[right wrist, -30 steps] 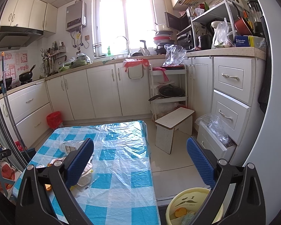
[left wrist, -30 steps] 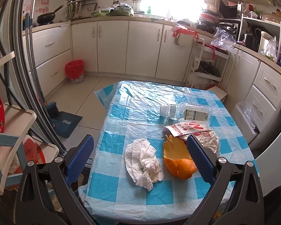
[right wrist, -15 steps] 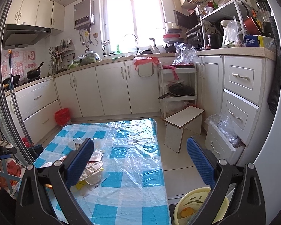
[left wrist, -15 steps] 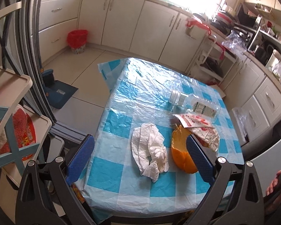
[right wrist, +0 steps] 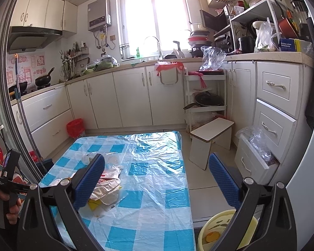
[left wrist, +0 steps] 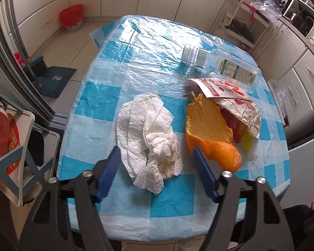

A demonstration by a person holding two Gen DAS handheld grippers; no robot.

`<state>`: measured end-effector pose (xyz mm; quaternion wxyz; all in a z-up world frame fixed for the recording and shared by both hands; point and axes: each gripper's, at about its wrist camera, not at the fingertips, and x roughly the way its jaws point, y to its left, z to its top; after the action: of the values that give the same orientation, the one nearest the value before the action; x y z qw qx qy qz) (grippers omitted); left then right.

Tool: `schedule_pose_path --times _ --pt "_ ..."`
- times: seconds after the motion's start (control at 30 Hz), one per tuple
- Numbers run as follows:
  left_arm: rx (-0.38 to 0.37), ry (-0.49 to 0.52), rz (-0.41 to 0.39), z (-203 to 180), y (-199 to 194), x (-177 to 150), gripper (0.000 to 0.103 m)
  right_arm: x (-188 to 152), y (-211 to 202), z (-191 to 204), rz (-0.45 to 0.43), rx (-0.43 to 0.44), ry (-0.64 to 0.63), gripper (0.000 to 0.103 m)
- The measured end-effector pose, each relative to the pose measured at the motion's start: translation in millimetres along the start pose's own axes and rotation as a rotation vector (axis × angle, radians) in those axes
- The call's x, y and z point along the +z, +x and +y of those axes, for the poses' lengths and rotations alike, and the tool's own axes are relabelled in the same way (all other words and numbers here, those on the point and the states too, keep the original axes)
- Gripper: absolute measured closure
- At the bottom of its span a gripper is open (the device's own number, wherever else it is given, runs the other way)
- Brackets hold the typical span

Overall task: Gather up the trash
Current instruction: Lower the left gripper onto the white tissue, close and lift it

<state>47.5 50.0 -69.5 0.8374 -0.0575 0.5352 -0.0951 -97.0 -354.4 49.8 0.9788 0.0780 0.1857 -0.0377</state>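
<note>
In the left wrist view a crumpled white tissue (left wrist: 150, 138) lies on the blue-and-white checked table (left wrist: 106, 92). To its right lie an orange peel (left wrist: 211, 131), a red-and-white wrapper (left wrist: 238, 106) and a clear plastic bottle (left wrist: 224, 64) on its side. My left gripper (left wrist: 157, 156) is open, its blue pads either side of the tissue's near end, just above it. My right gripper (right wrist: 157, 167) is open and empty, held above the table's right side. The wrappers (right wrist: 106, 182) show beside its left pad.
A yellow bucket (right wrist: 224, 230) with peel inside stands on the floor right of the table. A white stool (right wrist: 211, 133), cabinets and an open drawer (right wrist: 255, 156) lie beyond. A red bin (left wrist: 71, 16) stands by the far cabinets. A chair (left wrist: 10, 146) is left of the table.
My left gripper has dropped and moved forward over the table, its pads narrowing around the tissue. My right gripper has shifted slightly, staying open.
</note>
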Motion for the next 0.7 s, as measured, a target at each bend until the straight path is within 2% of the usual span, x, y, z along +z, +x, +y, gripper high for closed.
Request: schedule_pose_path --times 0.13,0.2,0.37,0.4,0.5,0.63,0.7 --pt "-0.003 0.029 -0.008 -3.7 -1.2 -1.1 0.079 0.3 -1.5 -4.2 -0.004 0.008 0.022 0.008" --pt "0.001 0.058 -0.015 -7.5 -2.9 -1.4 0.082 0.8 -2.0 -6.2 -0.005 0.011 0.033 0.008" --pt "0.075 0.151 -0.026 -21.1 -1.0 -1.7 0.081 1.9 -1.5 -12.1 -0.001 0.023 0.063 0.008" --pt "0.070 0.160 -0.021 -22.5 0.6 -2.0 0.081 2.0 -1.2 -12.8 0.000 0.025 0.067 0.008" --pt "0.075 0.212 -0.032 -30.4 -1.5 -5.2 0.096 2.4 0.0 -12.0 0.001 0.034 0.068 0.008" --pt "0.050 0.211 -0.065 -29.6 -13.7 -5.3 0.099 1.4 5.5 -1.6 0.022 0.083 0.047 0.008" --pt "0.007 0.173 -0.098 -22.8 -25.4 -2.8 0.099 0.1 9.2 10.2 0.043 0.150 0.021 0.008"
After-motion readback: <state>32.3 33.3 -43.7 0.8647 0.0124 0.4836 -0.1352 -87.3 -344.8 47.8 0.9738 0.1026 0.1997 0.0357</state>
